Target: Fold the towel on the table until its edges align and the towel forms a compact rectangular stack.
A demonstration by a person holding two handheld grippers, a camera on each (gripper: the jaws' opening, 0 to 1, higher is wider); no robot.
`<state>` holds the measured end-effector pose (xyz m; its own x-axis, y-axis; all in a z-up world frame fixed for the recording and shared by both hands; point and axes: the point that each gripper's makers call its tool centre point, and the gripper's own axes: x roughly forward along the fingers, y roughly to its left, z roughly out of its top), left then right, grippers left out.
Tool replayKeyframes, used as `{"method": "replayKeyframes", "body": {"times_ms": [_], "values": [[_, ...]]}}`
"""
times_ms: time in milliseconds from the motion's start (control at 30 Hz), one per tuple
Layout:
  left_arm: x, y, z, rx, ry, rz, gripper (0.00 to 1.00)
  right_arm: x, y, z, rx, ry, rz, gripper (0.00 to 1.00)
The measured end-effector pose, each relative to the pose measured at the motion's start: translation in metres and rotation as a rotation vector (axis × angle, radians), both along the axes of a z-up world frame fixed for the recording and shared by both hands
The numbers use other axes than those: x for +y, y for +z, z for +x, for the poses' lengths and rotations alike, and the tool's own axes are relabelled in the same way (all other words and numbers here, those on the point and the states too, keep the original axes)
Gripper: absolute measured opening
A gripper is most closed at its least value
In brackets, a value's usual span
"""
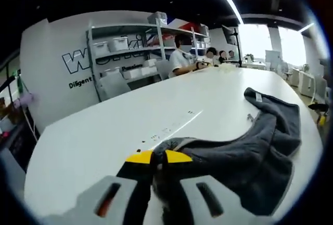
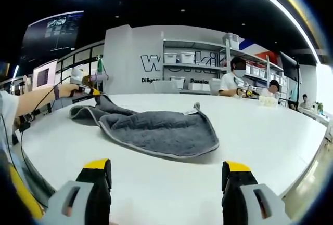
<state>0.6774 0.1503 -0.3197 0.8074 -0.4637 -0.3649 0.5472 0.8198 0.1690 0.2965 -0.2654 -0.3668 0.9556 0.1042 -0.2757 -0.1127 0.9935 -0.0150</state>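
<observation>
I'm working over a long white counter (image 2: 270, 142) that runs away toward shelving with storage bins against a wall (image 2: 125, 53) printed with large outlined letters starting with a "W", the rest cut off by the shelves; below it I can read "Diligent" and part of a second word I can't make out. The grey towel (image 2: 156, 129) lies rumpled and half doubled on the counter, nearer the left edge than the right as my right hand-held gripper sees it, its long axis running from the far left corner, where one end is lifted, toward the counter's middle, where a rounded hemmed edge lies flat. A small white label (image 2: 191, 111) sits on the towel's far edge; any print on it is too small to read. My left hand-held gripper (image 1: 158, 157) has its yellow tips pinched nearly together on a corner of the towel at the near edge, so I judge it has that corner gripped. My right hand-held gripper (image 2: 167, 175) hangs wide open with nothing in it, low over bare counter, the towel's rounded edge directly ahead; it is the free one, so I'd send it forward to that edge for the next fold
</observation>
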Motion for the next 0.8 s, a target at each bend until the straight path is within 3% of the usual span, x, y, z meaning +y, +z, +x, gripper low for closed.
{"method": "replayKeyframes", "body": {"times_ms": [467, 667, 800], "values": [[0.009, -0.036, 0.022, 0.063, 0.078, 0.025, 0.09, -0.003, -0.001, 0.001, 0.004, -0.008, -0.002, 0.91], [0.016, -0.050, 0.029, 0.092, 0.123, 0.061, 0.09, -0.004, -0.002, 0.002, 0.009, -0.009, -0.003, 0.91], [0.024, -0.059, 0.032, 0.102, 0.159, 0.119, 0.09, -0.005, -0.003, 0.003, 0.011, -0.011, -0.003, 0.91]]}}
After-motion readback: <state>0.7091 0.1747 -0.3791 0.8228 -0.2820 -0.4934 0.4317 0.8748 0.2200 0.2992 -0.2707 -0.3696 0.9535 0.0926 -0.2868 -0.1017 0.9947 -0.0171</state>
